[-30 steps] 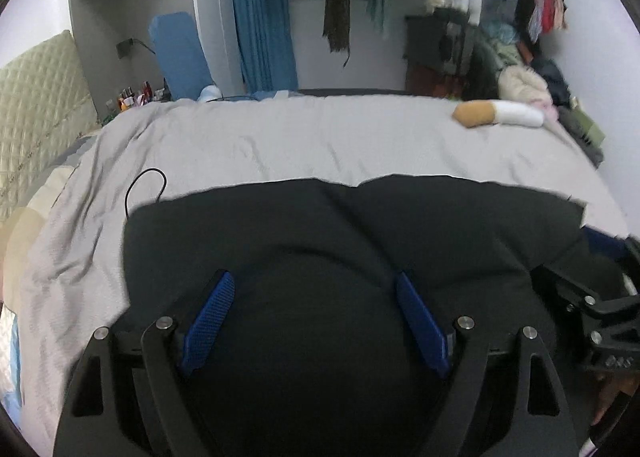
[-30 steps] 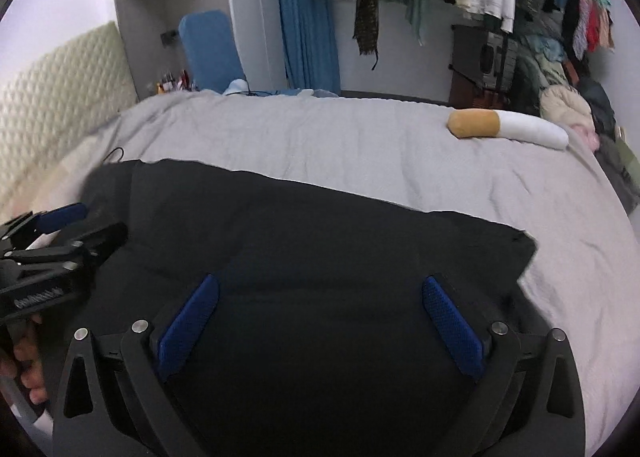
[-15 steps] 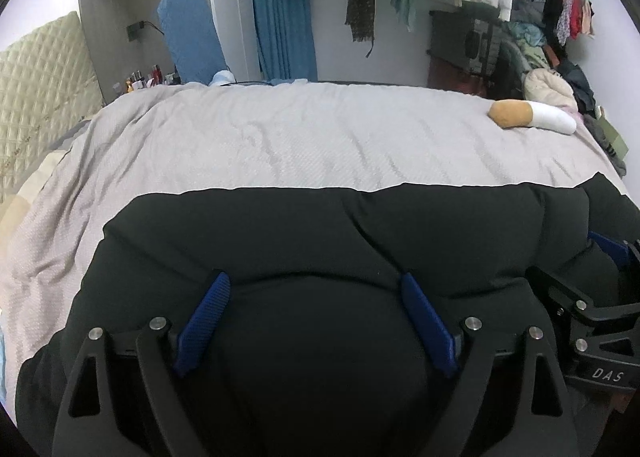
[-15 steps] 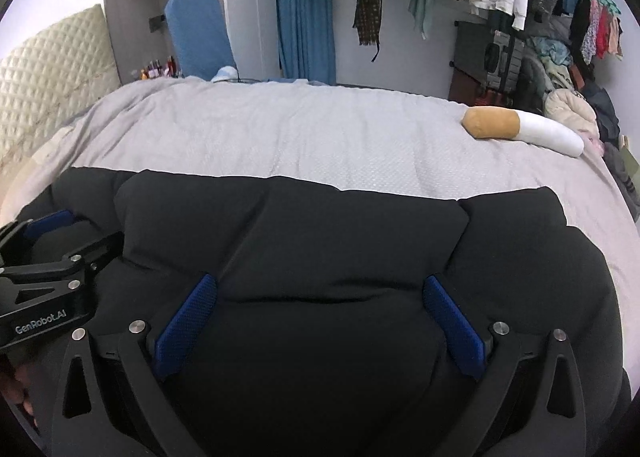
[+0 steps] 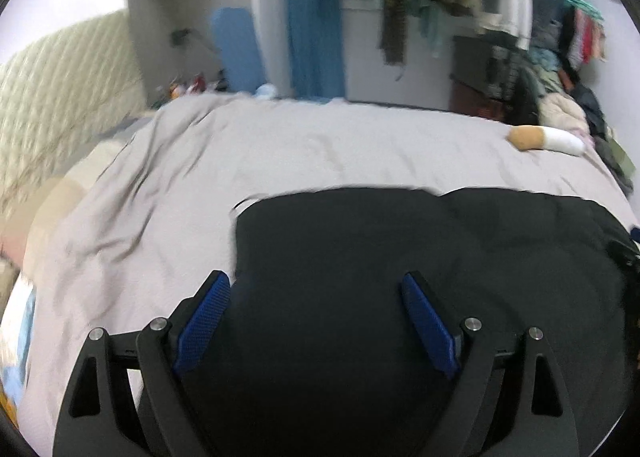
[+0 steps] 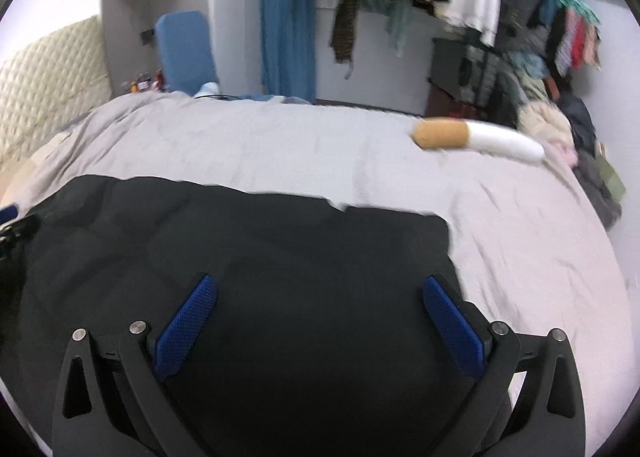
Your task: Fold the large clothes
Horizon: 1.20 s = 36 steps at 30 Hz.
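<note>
Garment: black garment (image 5: 420,249) lies spread on the near part of the bed (image 5: 320,145).
Left gripper (image 5: 316,289): jaws apart above its left edge, clamping nothing.
Right gripper (image 6: 320,293): jaws apart above its right corner, empty.
Beyond: cigarette-shaped pillow (image 6: 476,139) near far edge.

Even indoor light, motion blur, fisheye edges

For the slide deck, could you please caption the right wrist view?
Right gripper open above a black garment on a grey-sheeted bed, cigarette-shaped pillow beyond.
</note>
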Each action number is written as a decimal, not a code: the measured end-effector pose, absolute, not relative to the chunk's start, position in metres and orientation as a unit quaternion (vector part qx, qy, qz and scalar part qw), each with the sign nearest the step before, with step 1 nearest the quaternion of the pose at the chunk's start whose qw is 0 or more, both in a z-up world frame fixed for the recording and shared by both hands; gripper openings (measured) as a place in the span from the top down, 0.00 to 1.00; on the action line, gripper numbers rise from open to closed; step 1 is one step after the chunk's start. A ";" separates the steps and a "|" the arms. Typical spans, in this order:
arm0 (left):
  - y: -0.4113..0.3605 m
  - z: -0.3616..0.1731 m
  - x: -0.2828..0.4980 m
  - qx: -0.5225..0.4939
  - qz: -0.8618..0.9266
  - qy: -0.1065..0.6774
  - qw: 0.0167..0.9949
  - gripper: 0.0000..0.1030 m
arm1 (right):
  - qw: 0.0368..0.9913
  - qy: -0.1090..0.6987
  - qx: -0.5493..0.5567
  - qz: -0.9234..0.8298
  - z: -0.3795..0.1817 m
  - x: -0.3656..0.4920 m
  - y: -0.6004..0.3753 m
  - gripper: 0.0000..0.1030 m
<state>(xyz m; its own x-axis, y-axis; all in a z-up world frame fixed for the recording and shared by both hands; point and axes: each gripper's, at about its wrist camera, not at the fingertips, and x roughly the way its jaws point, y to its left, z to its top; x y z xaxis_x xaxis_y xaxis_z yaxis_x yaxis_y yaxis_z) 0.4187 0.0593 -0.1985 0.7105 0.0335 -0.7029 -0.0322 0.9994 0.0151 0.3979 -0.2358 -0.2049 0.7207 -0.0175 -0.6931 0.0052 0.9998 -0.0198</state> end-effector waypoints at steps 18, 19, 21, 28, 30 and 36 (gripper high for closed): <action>0.080 -0.251 0.426 -0.046 -0.015 0.397 0.916 0.08 | 0.923 0.380 0.056 0.039 -0.261 0.405 -0.252 0.00; 0.080 -0.250 0.426 -0.047 -0.013 0.400 0.915 0.08 | 0.922 0.382 0.058 0.038 -0.260 0.405 -0.252 0.00; 0.078 -0.243 0.424 -0.039 -0.004 0.404 0.914 0.08 | 0.919 0.388 0.057 0.029 -0.256 0.401 -0.251 0.00; 0.075 -0.173 0.382 -0.050 -0.011 0.377 0.925 0.08 | 0.932 0.355 0.068 0.005 -0.188 0.362 -0.245 0.00; 0.074 -0.141 0.365 -0.054 -0.012 0.359 0.932 0.08 | 0.941 0.335 0.051 0.003 -0.156 0.345 -0.236 0.00; 0.066 -0.041 0.296 -0.059 -0.032 0.311 0.948 0.08 | 0.962 0.267 0.044 0.032 -0.055 0.282 -0.216 0.00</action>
